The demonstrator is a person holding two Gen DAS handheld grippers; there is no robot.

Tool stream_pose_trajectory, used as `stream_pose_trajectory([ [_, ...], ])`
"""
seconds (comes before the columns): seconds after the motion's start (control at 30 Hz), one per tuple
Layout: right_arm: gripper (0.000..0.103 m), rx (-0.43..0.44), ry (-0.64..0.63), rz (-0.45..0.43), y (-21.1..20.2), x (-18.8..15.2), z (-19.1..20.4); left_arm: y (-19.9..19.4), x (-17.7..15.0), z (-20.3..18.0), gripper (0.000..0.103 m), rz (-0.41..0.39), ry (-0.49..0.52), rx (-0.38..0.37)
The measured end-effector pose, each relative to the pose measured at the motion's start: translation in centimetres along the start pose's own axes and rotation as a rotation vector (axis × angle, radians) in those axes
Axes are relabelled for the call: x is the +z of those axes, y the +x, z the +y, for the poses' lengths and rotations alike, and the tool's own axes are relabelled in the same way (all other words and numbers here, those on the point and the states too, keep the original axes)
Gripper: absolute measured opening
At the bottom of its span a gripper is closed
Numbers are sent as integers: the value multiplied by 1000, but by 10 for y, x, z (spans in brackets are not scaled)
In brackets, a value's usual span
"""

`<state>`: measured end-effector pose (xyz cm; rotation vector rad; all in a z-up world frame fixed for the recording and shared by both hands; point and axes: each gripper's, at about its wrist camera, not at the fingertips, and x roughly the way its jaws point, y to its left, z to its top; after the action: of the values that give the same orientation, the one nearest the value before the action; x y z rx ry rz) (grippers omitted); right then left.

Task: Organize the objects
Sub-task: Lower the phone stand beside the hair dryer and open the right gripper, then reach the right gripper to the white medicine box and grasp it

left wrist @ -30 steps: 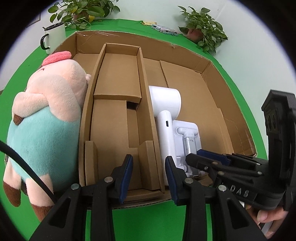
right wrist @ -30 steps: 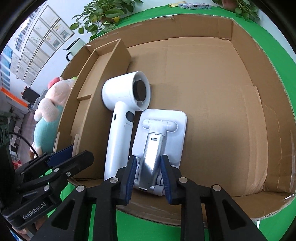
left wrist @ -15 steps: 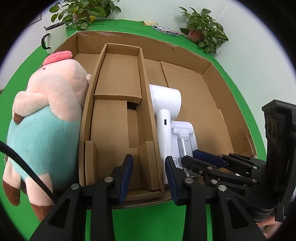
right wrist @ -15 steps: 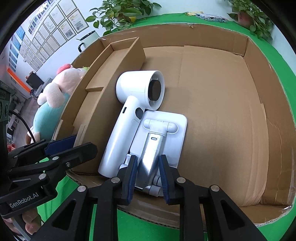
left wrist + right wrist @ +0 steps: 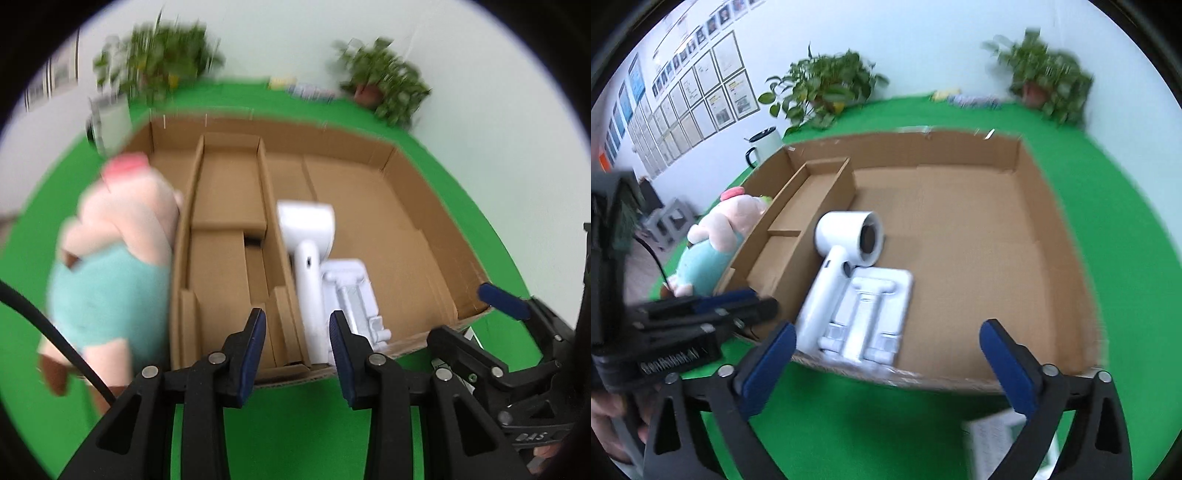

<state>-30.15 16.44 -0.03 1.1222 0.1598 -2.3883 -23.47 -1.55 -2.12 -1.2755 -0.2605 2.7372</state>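
A white hair dryer (image 5: 846,229) lies in the open cardboard box (image 5: 960,221), its handle toward me. Beside it, on the right, lies a white phone stand (image 5: 875,306), flat on the box floor. My right gripper (image 5: 888,332) hangs above the box's near edge; its jaws are opening wide and nothing is between them. My left gripper (image 5: 295,332) stands partly open over the near edge, in line with the hair dryer (image 5: 306,229), holding nothing. The phone stand (image 5: 351,291) shows just right of it. A pink and teal plush toy (image 5: 110,266) lies outside the box's left wall.
A cardboard divider insert (image 5: 225,221) fills the box's left part. A white mug (image 5: 764,146) and two potted plants (image 5: 827,88) stand behind the box on the green cloth. A printed paper (image 5: 1008,432) lies under my right gripper. The box's right half is bare cardboard.
My right gripper has let go of the phone stand's silver arm, opened wide and pulled back and up from the box. My left gripper has also drawn back and risen.
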Motion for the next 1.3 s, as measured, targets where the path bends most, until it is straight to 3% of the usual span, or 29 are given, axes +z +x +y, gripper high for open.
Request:
stream_pose_trajectory([
  [0.07,102,-53,-28,-46,-16,-6,4,-26,-8,-15,41,-107,75,42],
  [0.17,102,-103,-37,-123,-42,-21,6,-58,-23,-31,81,-233,133,78],
  [0.23,102,-123,-29,-154,-57,-31,7,-78,-33,-38,81,-298,139,78],
  [0.37,102,-152,-28,-191,-77,-54,9,-99,-49,-42,81,-331,105,55],
  [0.77,102,-167,-54,-229,-101,-83,11,-116,-75,-49,81,-359,83,43],
  [0.9,102,-131,-41,-228,-107,-91,3,-116,-90,-44,81,-345,78,48],
  [1.0,102,-124,-6,-188,-108,-108,-23,-116,-108,-28,81,-317,69,78],
  [1.1,102,-175,59,-114,-100,-131,-66,-112,-124,-8,81,-278,39,96],
  [1.2,100,-137,110,-10,-88,-151,-99,-106,-136,5,81,-243,-1,90],
  [1.3,89,-105,90,44,-79,-164,-100,-100,-146,7,81,-220,-19,69],
])
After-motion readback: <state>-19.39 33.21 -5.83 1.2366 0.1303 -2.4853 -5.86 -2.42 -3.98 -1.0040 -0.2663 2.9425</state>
